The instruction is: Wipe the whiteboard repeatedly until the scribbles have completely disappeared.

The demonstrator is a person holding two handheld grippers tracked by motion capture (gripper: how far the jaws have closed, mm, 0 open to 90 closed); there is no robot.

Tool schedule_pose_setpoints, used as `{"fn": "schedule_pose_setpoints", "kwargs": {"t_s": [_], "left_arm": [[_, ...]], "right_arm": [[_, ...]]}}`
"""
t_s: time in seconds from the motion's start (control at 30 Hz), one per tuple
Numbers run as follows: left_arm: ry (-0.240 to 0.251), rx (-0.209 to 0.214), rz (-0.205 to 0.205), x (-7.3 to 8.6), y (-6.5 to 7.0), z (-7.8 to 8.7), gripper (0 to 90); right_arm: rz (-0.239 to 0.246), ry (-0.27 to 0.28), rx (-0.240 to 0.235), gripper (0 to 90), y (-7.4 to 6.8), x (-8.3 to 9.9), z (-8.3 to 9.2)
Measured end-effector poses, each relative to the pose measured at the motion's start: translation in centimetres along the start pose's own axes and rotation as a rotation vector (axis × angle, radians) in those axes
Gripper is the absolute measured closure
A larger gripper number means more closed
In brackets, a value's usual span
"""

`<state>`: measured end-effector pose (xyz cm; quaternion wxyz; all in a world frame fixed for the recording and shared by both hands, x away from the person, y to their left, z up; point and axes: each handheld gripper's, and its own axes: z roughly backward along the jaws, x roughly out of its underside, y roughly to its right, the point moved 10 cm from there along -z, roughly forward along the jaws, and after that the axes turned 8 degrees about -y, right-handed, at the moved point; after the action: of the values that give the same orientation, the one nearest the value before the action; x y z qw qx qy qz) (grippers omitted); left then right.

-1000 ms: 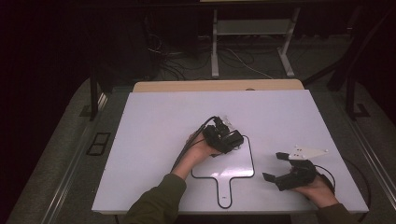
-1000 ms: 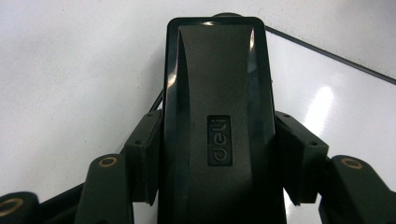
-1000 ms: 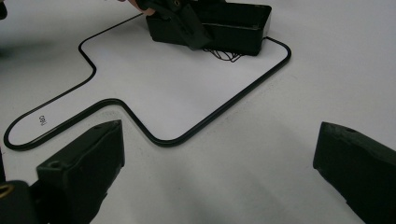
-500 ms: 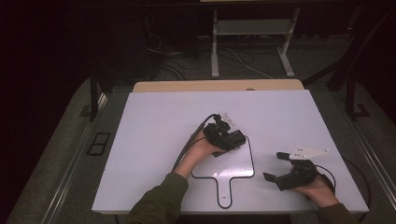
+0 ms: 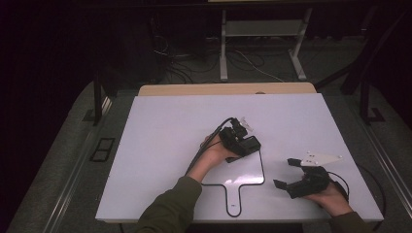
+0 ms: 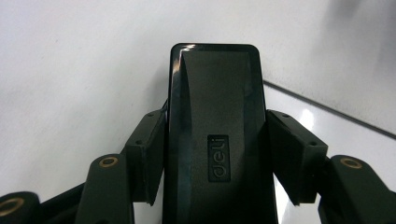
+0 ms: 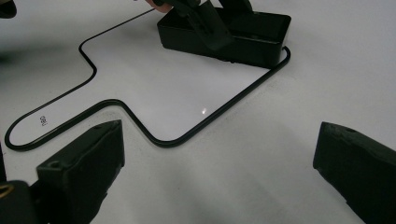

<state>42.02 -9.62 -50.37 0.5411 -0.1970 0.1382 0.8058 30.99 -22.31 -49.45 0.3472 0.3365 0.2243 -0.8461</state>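
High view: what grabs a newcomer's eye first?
The black deli eraser, clamped between the left gripper jaws mid-table, resting on the far right corner of the paddle-shaped whiteboard with its thin black border. Then the right gripper, open and holding nothing, at the table's near right.

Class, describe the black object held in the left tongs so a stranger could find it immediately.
On the white table, find the paddle-shaped whiteboard with a thin black border. At its far corner the left tongs clamp a black eraser: a rectangular block embossed "deli", the one loose item there.
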Motion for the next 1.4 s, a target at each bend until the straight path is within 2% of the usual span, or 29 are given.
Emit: {"fn": "schedule_pose_setpoints", "kwargs": {"t_s": [0.03, 0.13, 0.2, 0.27, 0.4, 0.5, 0.57, 0.63, 0.67, 0.73, 0.77, 0.97, 1.03, 1.1, 1.23, 1.4], "left_arm": [[-0.012, -0.001, -0.01, 0.0, 0.0, 0.0, 39.6], [-0.002, -0.001, -0.009, -0.4, 0.4, -0.2, 39.6], [-0.005, -0.01, -0.029, -0.5, 0.4, -0.3, 39.6], [-0.007, -0.013, -0.022, -0.3, 0.2, -0.2, 39.7], [-0.012, -0.045, -0.001, 0.1, -1.0, 0.1, 39.7], [-0.014, -0.045, 0.023, 0.7, -1.7, 0.3, 39.7], [-0.019, -0.042, 0.022, 0.9, -1.9, 0.5, 39.6], [-0.024, -0.055, 0.014, 0.9, -1.8, 0.4, 39.5], [-0.036, -0.068, -0.006, 0.9, -1.8, 0.4, 39.4], [-0.031, -0.071, -0.004, 0.7, -1.5, 0.2, 39.1], [-0.039, -0.072, -0.018, 0.7, -1.4, 0.2, 39.1], [-0.041, -0.063, -0.036, 0.4, -0.9, -0.2, 38.8], [-0.038, -0.059, -0.031, 0.3, -0.6, -0.3, 38.7], [-0.046, -0.064, -0.048, 0.3, -0.5, -0.5, 38.5], [-0.041, -0.057, -0.039, 0.1, 0.0, -0.8, 38.6], [-0.051, -0.043, -0.069, -0.2, 0.7, -0.9, 38.9]], "right_arm": [[0.0, 0.0, 0.0, 0.9, 0.0, 0.0, 0.0], [-0.001, 0.001, 0.0, 0.9, 0.0, 0.0, 0.0], [0.0, 0.001, 0.0, 0.9, 0.0, 0.0, 0.0], [-0.001, 0.002, 0.001, 0.8, 0.0, 0.0, 0.0], [0.0, 0.004, 0.002, 0.9, 0.1, 0.0, 0.0], [0.001, 0.004, 0.002, 0.9, 0.1, 0.0, 0.0], [0.0, 0.003, 0.001, 0.8, 0.1, 0.0, 0.0], [-0.001, 0.001, 0.0, 0.9, 0.1, 0.0, 0.0], [0.0, 0.0, 0.0, 0.9, 0.1, 0.0, 0.0], [0.0, 0.001, 0.0, 0.9, 0.0, 0.0, 0.0], [-0.001, 0.001, 0.001, 0.8, 0.0, 0.0, 0.0], [0.0, 0.003, 0.001, 0.9, 0.0, 0.0, 0.0], [0.0, 0.004, 0.001, 0.9, 0.0, 0.0, 0.0], [0.0, 0.005, 0.002, 0.9, 0.0, 0.0, 0.0], [0.002, 0.003, 0.002, 0.9, 0.0, 0.0, 0.1], [0.001, 0.004, 0.002, 0.9, 0.1, 0.0, 0.0]]}}
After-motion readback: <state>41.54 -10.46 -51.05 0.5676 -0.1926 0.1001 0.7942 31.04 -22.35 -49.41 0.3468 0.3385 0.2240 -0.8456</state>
